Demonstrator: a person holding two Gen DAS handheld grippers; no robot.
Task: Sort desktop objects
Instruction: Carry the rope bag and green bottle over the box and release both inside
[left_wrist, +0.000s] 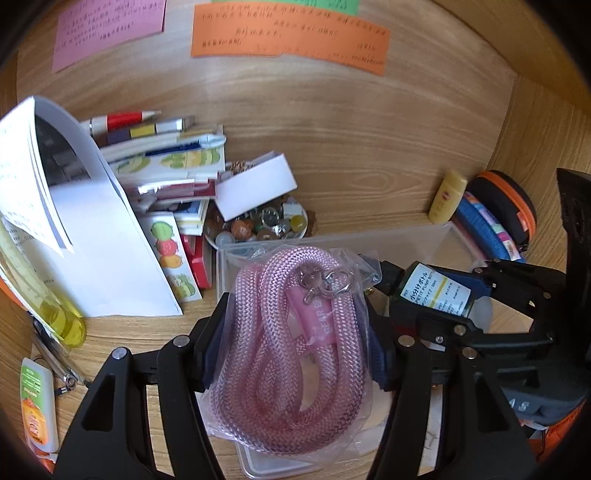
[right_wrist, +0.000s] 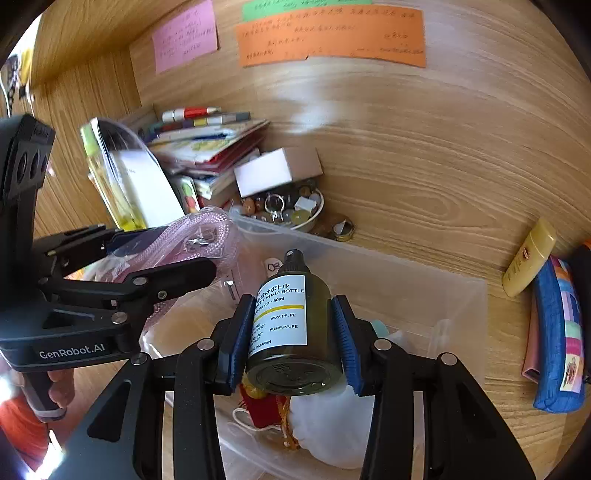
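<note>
My left gripper (left_wrist: 295, 325) is shut on a bagged coil of pink rope (left_wrist: 291, 347) and holds it over the clear plastic bin (left_wrist: 332, 240). My right gripper (right_wrist: 291, 332) is shut on a dark green pump bottle (right_wrist: 295, 325) with a white label, held over the same bin (right_wrist: 424, 295). The bottle (left_wrist: 436, 291) also shows at the right of the left wrist view, and the rope (right_wrist: 199, 240) at the left of the right wrist view. A white soft item (right_wrist: 332, 424) and a red charm (right_wrist: 262, 410) lie in the bin.
A pile of books, papers and pens (left_wrist: 159, 166) stands at the back left, with a bowl of trinkets (left_wrist: 266, 221) and a white box (left_wrist: 255, 184). A yellow tube (right_wrist: 528, 258) and a blue pouch (right_wrist: 557, 339) lie right of the bin. A small tube (left_wrist: 37, 406) lies front left.
</note>
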